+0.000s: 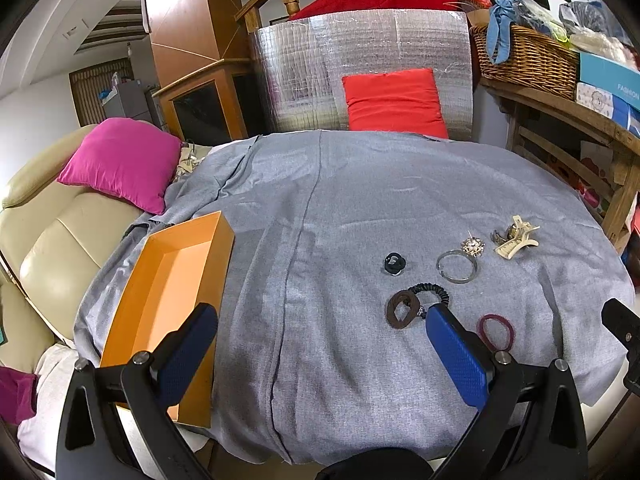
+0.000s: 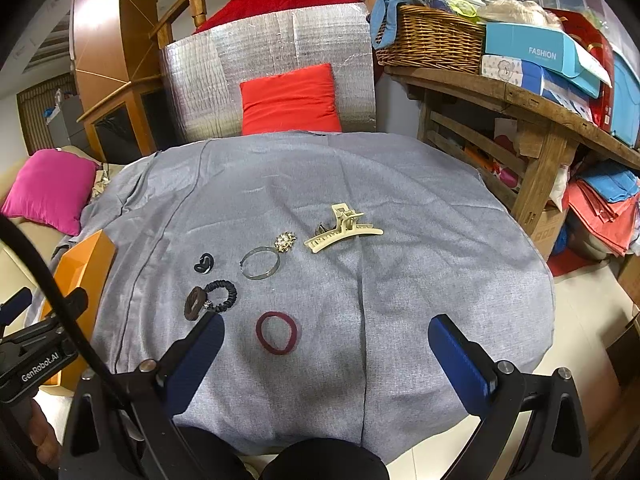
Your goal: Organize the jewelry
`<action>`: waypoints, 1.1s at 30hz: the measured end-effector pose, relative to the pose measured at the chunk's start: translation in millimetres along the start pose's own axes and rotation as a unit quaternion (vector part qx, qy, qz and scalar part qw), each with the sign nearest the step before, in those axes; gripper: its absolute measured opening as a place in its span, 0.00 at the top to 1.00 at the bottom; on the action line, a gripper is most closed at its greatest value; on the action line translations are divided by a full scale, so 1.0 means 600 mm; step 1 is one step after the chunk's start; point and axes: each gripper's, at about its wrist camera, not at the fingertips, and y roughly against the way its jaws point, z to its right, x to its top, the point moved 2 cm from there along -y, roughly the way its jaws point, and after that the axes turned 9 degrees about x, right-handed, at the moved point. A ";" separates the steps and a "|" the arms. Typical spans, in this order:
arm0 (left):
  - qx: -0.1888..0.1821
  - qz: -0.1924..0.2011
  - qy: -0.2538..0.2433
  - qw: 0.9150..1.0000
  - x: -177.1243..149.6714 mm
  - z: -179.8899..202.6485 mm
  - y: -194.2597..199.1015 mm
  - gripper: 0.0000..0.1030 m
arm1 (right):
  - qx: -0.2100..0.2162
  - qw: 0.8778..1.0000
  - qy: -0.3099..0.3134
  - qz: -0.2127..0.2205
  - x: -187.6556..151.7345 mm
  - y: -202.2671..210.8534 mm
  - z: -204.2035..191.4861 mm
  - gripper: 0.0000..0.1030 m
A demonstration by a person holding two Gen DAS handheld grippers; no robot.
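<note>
Nothing is sitting in the orange box [image 1: 168, 280] yet, apparently; the hair ties, bangle [image 2: 260, 263] and claw clip [image 2: 342, 229] are lying on the cloth-covered counter [image 2: 400, 280]. Both tools are hovering open, empty.

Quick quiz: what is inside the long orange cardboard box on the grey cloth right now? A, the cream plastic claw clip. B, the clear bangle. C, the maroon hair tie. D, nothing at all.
D: the long orange cardboard box shows only its bare floor, while the cream plastic claw clip, maroon hair tie and clear bangle all lie out on the grey cloth.
</note>
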 end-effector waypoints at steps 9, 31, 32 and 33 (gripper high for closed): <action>0.001 0.009 -0.001 1.000 0.001 -0.002 0.017 0.00 | 0.002 1.000 -0.003 0.007 0.001 0.013 -0.001 0.00; 0.005 0.065 0.012 0.998 -0.004 -0.050 0.139 0.00 | 0.014 0.998 0.001 0.056 -0.007 0.124 -0.024 0.00; 0.006 0.064 0.012 0.998 -0.005 -0.051 0.143 0.00 | 0.014 0.998 0.002 0.056 -0.008 0.127 -0.025 0.00; 0.004 0.064 0.012 0.998 -0.005 -0.053 0.145 0.00 | 0.017 0.998 0.004 0.054 -0.010 0.131 -0.027 0.00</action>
